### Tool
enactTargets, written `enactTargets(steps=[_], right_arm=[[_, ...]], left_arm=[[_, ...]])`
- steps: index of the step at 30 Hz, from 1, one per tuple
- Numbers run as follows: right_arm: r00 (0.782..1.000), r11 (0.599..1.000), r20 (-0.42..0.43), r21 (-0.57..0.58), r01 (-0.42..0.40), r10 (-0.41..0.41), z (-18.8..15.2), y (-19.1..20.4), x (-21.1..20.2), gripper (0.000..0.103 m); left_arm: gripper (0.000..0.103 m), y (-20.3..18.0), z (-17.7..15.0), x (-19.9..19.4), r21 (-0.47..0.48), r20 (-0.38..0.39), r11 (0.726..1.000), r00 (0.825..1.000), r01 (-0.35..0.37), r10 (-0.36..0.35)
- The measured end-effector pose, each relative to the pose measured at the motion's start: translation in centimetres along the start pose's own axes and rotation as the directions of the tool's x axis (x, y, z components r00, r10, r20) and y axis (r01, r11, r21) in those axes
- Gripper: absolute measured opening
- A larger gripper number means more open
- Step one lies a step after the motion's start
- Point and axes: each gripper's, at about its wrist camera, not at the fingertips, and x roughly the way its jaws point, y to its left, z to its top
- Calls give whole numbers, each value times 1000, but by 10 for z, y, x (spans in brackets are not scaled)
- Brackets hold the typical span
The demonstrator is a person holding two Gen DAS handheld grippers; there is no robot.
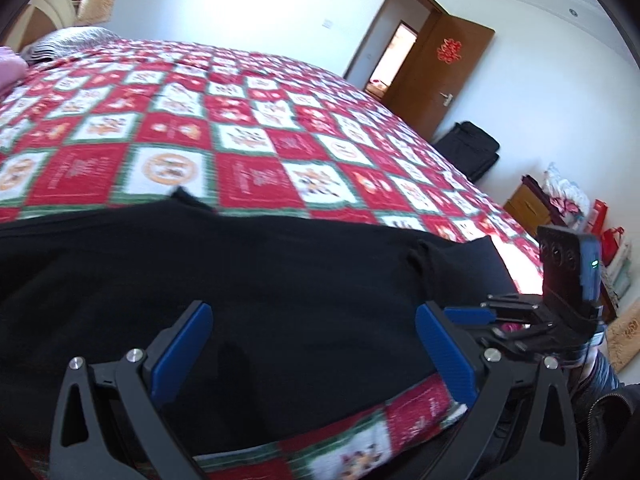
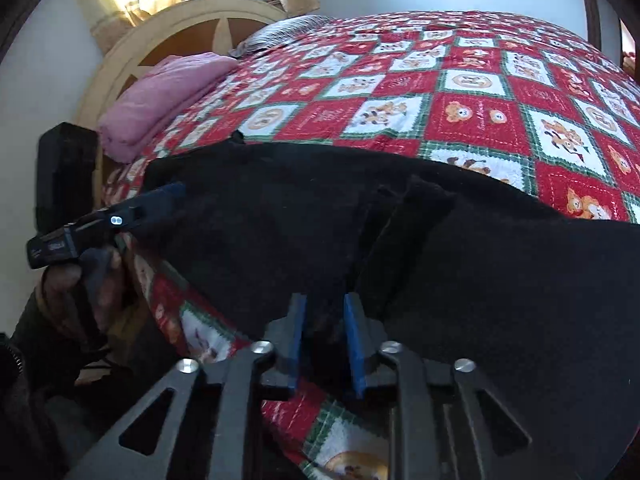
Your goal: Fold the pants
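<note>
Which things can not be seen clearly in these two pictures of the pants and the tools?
- Right tool: its fingers are close together on dark cloth; whether they pinch the black pants cannot be told.
- Pants' right end: cut off by the right wrist view's edge.
- Pants' near edge: hidden behind the open left tool in the left wrist view.
- Quilt pictures: blurred there.

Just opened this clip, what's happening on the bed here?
A person holding a gripper in each hand is folding black pants spread across a red patchwork quilt on a bed. The right gripper is nearly shut, its blue fingers pinching a fold of the pants near the quilt's edge. The left gripper is open, its fingers spread over the dark fabric and gripping nothing. A folded pink blanket lies by the headboard.
</note>
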Motion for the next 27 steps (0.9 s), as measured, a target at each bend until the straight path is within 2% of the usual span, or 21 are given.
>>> enactTargets(steps=[1,2,5,6,8,9,11,12,15,16,18,21,23,27], right_arm=[[1000,1000,6,-6,-10,11,-1,0,-8,63],[1000,1000,17,-15,-10,11,-3,-1,-14,66],[997,999,69,-13,29,-28,-11,-14,-43,66],[995,1000,94,9,13,-14,-14,-25,-55,66],[986,997,160,76,31,-43,-19,-48,-75,66],[975,989,210,140,48,-77,-21,-65,-88,66],[955,967,270,247,54,-123,-23,-92,-105,66],[942,950,302,308,47,-144,-26,-110,-113,66],[921,922,326,379,78,-212,-29,-132,-121,66],[920,922,328,380,80,-215,-30,-133,-121,66],[917,923,336,375,80,-215,-30,-133,-119,66],[918,923,337,377,70,-208,-31,-132,-115,66],[921,921,330,383,71,-209,-32,-134,-111,66],[913,906,341,418,67,-224,-37,-142,-112,67]], left_arm=[[103,-6,2,5,8,-11,1000,1000,9,-9],[103,-12,3,8,18,-21,1000,1000,17,-16],[102,-35,9,21,55,-45,997,998,54,-51],[101,-43,11,27,65,-57,995,996,72,-69],[92,-62,14,41,85,-90,990,990,114,-107],[90,-69,15,48,91,-107,988,988,125,-115],[76,-84,17,65,97,-147,984,980,148,-133],[74,-90,17,72,96,-166,984,977,153,-135],[66,-101,17,89,90,-200,985,971,148,-128],[59,-104,16,93,90,-213,985,969,145,-123],[54,-107,13,97,84,-226,988,968,132,-110],[39,-110,13,98,97,-224,990,972,102,-78],[15,-105,14,96,84,-221,993,973,88,-68],[9,-100,15,92,63,-204,993,975,98,-83]])
